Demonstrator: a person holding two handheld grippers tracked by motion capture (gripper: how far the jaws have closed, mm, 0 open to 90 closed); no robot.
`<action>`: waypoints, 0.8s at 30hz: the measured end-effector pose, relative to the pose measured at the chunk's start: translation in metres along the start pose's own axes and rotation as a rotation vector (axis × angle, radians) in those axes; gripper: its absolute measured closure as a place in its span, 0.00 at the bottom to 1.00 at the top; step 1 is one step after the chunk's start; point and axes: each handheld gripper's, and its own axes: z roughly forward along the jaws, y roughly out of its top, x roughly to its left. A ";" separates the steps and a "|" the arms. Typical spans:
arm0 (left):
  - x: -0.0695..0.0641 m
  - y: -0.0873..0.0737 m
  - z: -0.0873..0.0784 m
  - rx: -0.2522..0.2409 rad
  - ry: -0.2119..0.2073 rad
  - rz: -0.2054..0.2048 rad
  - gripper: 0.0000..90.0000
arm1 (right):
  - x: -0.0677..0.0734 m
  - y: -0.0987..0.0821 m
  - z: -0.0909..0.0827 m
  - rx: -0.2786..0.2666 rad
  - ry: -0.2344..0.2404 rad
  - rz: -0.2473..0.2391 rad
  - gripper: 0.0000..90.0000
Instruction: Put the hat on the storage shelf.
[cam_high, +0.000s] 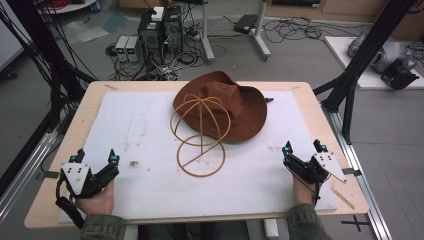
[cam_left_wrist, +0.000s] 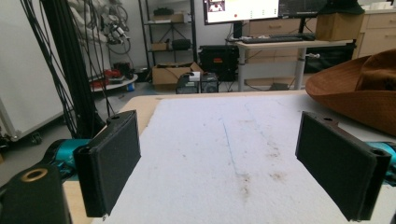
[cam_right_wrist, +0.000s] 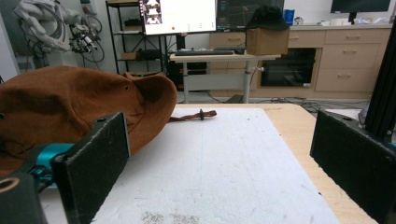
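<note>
The wooden table (cam_high: 60, 145) carries a white foam mat (cam_high: 135, 145); on the mat, toward twelve o'clock, lies a brown wide-brimmed suede hat (cam_high: 240, 107), crown up, its long axis running roughly ten to four, its cord trailing toward two o'clock; leaning against its six-o'clock side is a tan wire dome-shaped hat stand (cam_high: 200, 135), tipped over, its ring base toward six; the left gripper (cam_high: 95, 159) at eight o'clock and the right gripper (cam_high: 304, 147) at four both rest with jaws spread wide, holding nothing; no step seems begun; the likely next move is reaching inward for hat or stand.
</note>
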 end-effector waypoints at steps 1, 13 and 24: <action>0.000 0.000 0.000 -0.009 0.000 0.001 0.16 | 0.000 0.000 0.000 -0.001 0.000 0.003 0.04; 0.000 0.000 0.000 -0.010 -0.007 0.007 0.16 | 0.000 -0.001 0.001 0.001 -0.002 0.005 0.04; 0.000 0.000 -0.001 -0.011 -0.002 0.006 0.16 | -0.001 -0.001 0.002 0.006 -0.003 -0.003 0.04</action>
